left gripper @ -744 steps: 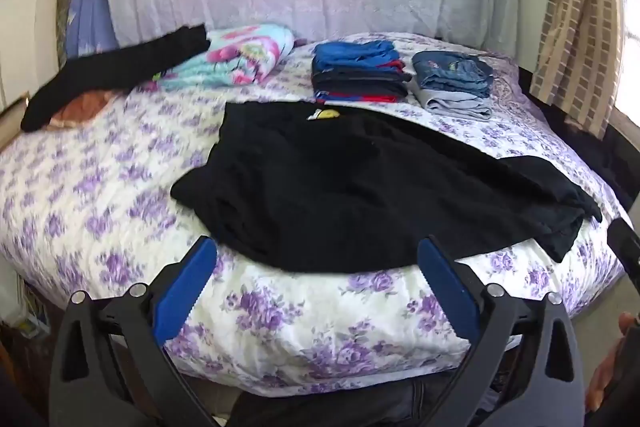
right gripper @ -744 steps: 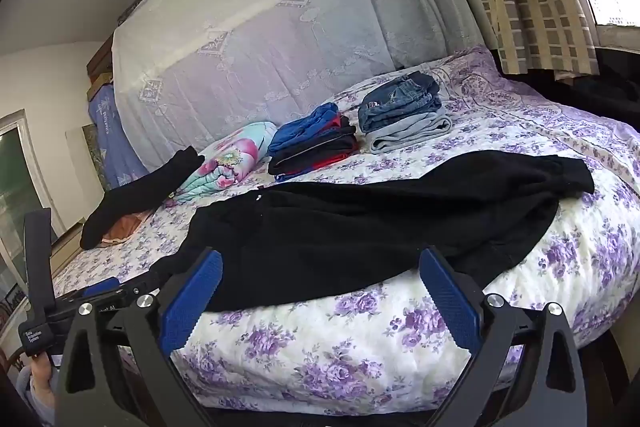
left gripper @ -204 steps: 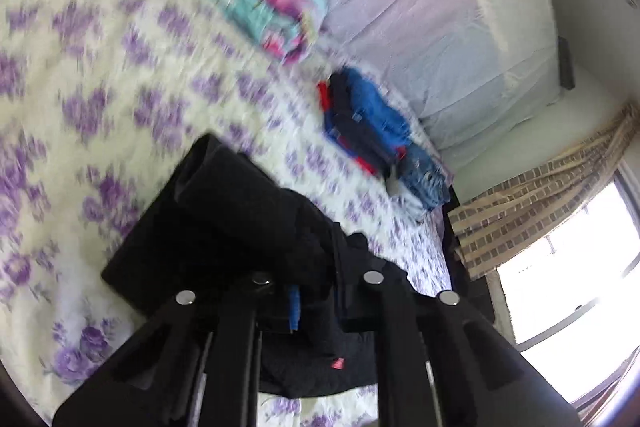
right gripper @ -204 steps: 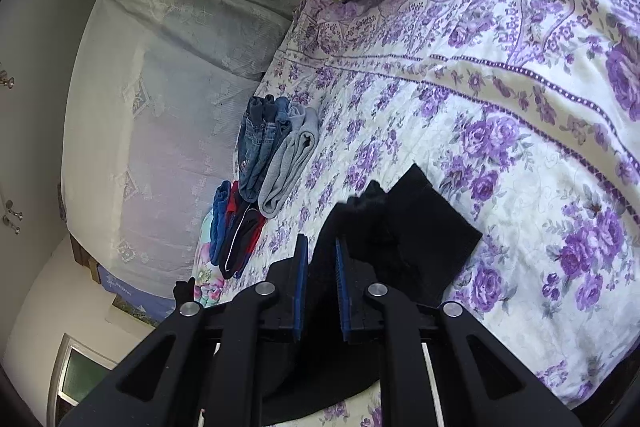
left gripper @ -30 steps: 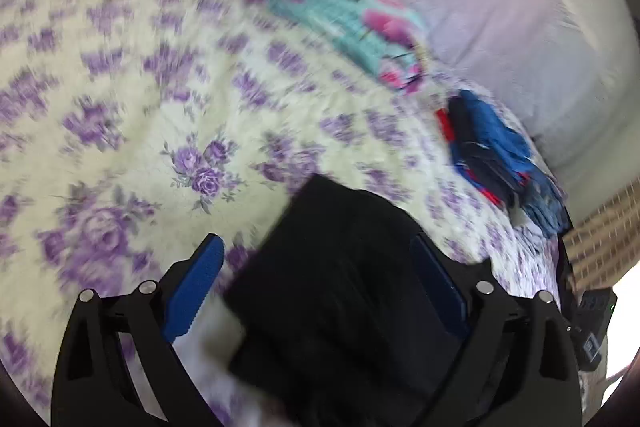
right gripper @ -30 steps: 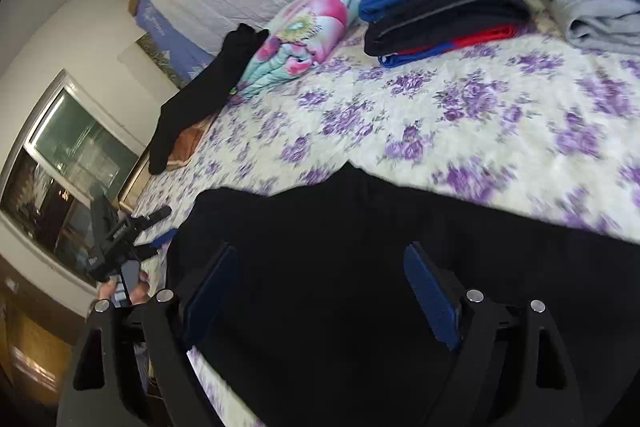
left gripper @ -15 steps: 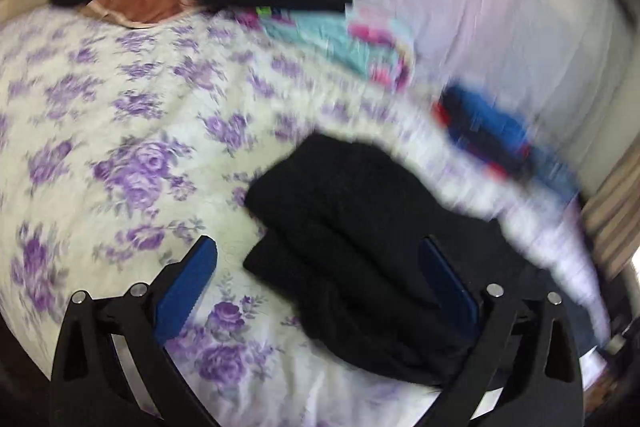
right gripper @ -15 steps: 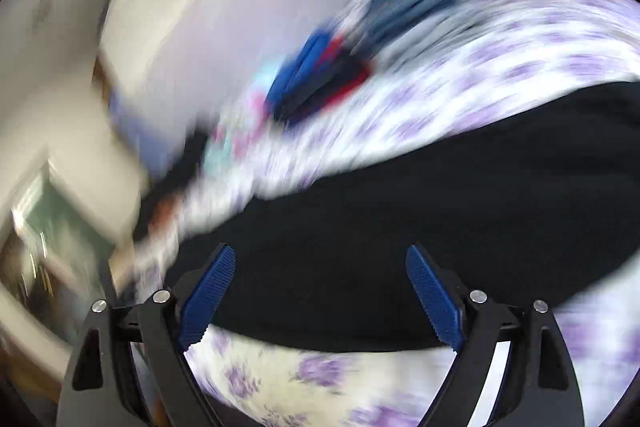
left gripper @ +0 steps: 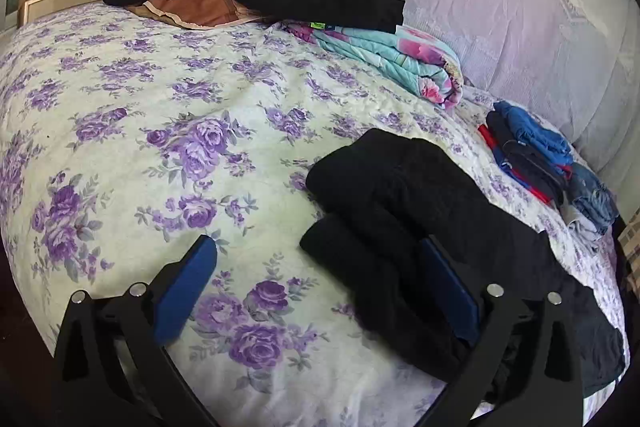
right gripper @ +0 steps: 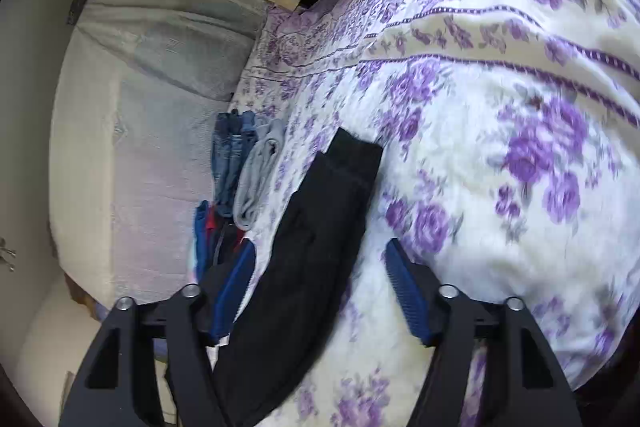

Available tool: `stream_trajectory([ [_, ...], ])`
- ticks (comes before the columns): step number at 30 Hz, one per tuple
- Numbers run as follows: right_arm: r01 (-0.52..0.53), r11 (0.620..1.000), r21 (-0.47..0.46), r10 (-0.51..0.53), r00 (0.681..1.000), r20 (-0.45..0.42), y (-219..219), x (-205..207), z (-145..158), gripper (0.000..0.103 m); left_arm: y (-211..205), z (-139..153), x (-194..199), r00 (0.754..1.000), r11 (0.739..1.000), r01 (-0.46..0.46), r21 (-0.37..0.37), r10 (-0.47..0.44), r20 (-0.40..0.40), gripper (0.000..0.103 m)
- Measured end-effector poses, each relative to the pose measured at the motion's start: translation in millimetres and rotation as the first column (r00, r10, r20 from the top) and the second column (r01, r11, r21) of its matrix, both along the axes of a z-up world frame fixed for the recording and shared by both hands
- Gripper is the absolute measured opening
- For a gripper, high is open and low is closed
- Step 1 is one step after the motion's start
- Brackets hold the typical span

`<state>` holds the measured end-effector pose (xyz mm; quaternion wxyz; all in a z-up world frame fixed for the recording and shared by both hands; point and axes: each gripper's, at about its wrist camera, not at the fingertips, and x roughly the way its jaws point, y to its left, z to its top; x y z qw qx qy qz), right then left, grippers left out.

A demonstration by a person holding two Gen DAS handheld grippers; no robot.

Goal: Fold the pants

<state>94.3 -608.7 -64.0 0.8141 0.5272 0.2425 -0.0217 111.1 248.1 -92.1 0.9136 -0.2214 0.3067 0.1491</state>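
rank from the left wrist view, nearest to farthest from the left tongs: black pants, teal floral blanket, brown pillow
1. black pants, right by the left tongs, against the right finger.
2. teal floral blanket, mid-bed, toward the headboard.
3. brown pillow, far back left corner.

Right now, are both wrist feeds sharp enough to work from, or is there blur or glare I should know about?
Left wrist view: sharp and evenly lit, and the black pants and left gripper read clearly; fisheye bends the bedspread at the edges. Right wrist view: rolled sideways, with motion smear on the flowers at right; the pants' cuff stays legible between the right gripper's open fingers. No glare in either.
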Motion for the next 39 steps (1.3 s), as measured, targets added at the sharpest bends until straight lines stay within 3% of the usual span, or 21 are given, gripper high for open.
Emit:
stream_trajectory([
  [5,-0.014,0.999,-0.04,0.012,0.999,-0.044,-8.1,18.1,-5.3,0.06,7.9,-2.8,0.0,1.0,1.0,0.012,-0.021,-0.012,0.02,0.099],
  [11,-0.008,0.999,-0.05,0.007,0.999,-0.035,-4.9,33.9,-1.0,0.061,6.1,-2.9,-2.5,0.999,1.0,0.021,-0.02,-0.021,0.033,0.099],
  [13,-0.017,0.997,-0.073,0.014,0.999,-0.036,-0.9,40.1,-0.7,0.055,5.4,-3.2,-4.4,0.999,1.0,0.024,-0.019,-0.023,0.038,0.099],
  [15,-0.025,0.996,-0.083,0.022,0.999,-0.032,1.7,43.0,-5.8,0.025,5.4,-3.1,-4.9,0.999,0.999,0.026,-0.022,-0.025,0.045,0.099],
  [20,0.003,0.994,-0.11,-0.002,1.0,0.016,4.2,33.4,-3.8,0.02,5.0,-2.7,-4.5,0.999,0.999,0.028,-0.022,-0.027,0.045,0.099],
  [23,-0.002,0.976,-0.218,0.01,0.999,0.037,21.0,33.8,23.8,0.019,4.5,-2.6,-3.4,0.999,0.999,0.026,-0.018,-0.025,0.038,0.099],
  [26,-0.054,0.909,-0.414,0.084,0.995,0.053,61.1,41.5,66.8,0.018,4.7,-2.2,-3.1,0.999,0.999,0.027,-0.018,-0.026,0.04,0.099],
  [29,-0.133,0.8,-0.585,0.194,0.98,0.043,118.3,55.9,103.2,0.017,4.6,-2.0,-4.4,0.998,0.999,0.028,-0.023,-0.027,0.05,0.099],
  [34,-0.267,0.539,-0.799,0.387,0.921,-0.047,242.9,81.2,125.4,0.017,6.4,-3.0,-9.2,0.996,0.999,0.039,-0.038,-0.035,0.083,0.099],
  [38,-0.365,0.344,-0.865,0.529,0.837,-0.143,346.0,92.6,110.6,0.017,6.9,-3.3,-12.3,0.993,0.998,0.051,-0.044,-0.046,0.105,0.099],
  [39,-0.393,0.28,-0.876,0.566,0.804,-0.18,375.6,94.7,101.5,0.016,6.7,-3.3,-12.7,0.993,0.998,0.053,-0.044,-0.048,0.108,0.099],
])
